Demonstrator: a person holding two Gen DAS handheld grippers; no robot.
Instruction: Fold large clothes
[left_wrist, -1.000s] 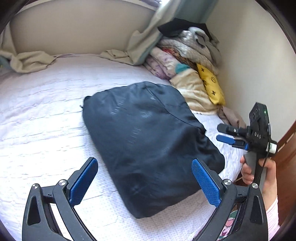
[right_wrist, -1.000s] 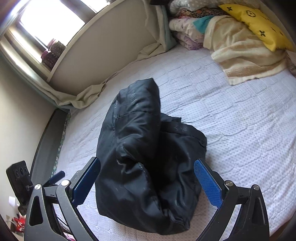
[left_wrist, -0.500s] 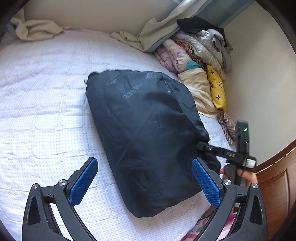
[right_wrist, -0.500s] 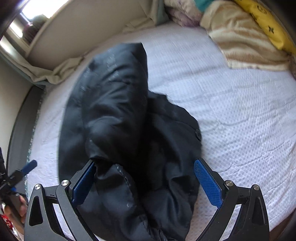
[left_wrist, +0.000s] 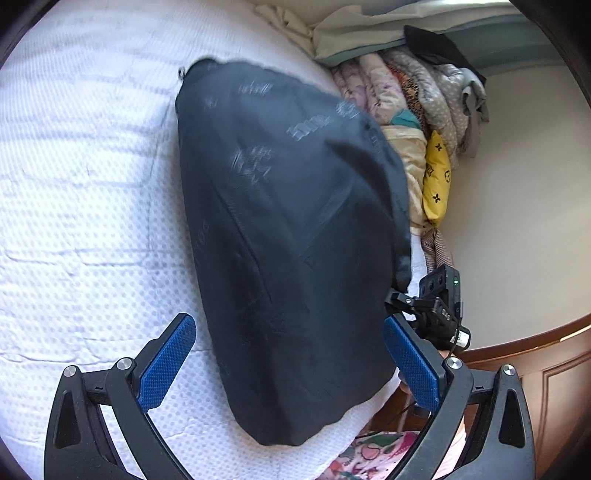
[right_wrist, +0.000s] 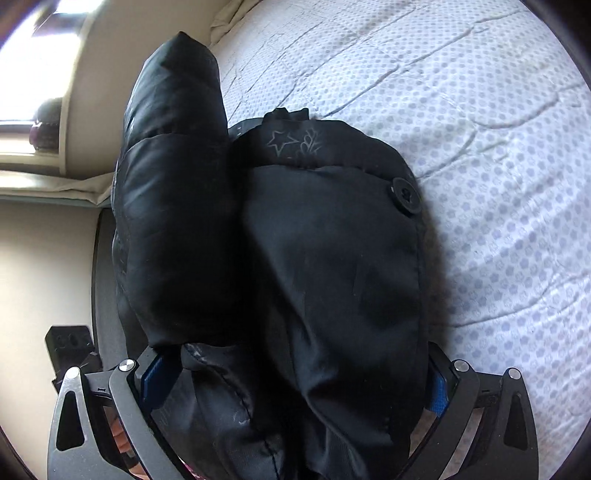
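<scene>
A dark padded jacket (left_wrist: 288, 229) lies folded into a bundle on the white dotted bed cover (left_wrist: 81, 206). My left gripper (left_wrist: 288, 362) is open, its blue pads (left_wrist: 166, 360) on either side of the jacket's near end, just above it. In the right wrist view the jacket (right_wrist: 325, 258) fills the middle, with a thick rolled part on the left and a buttoned flap on the right. My right gripper (right_wrist: 295, 386) is open wide and the jacket's near edge bulges between its fingers. From the left wrist camera, the right gripper (left_wrist: 439, 310) shows at the jacket's right edge.
A pile of folded clothes and blankets (left_wrist: 417, 96) with a yellow cushion (left_wrist: 437, 177) is stacked against the wall at the bed's far right. Brown wooden furniture (left_wrist: 546, 369) stands beside the bed. A window (right_wrist: 22, 74) is at the far left.
Both grippers have moved in on the jacket. The right gripper's fingers now straddle its near edge, where a second ago they stood short of it. Both stay open.
</scene>
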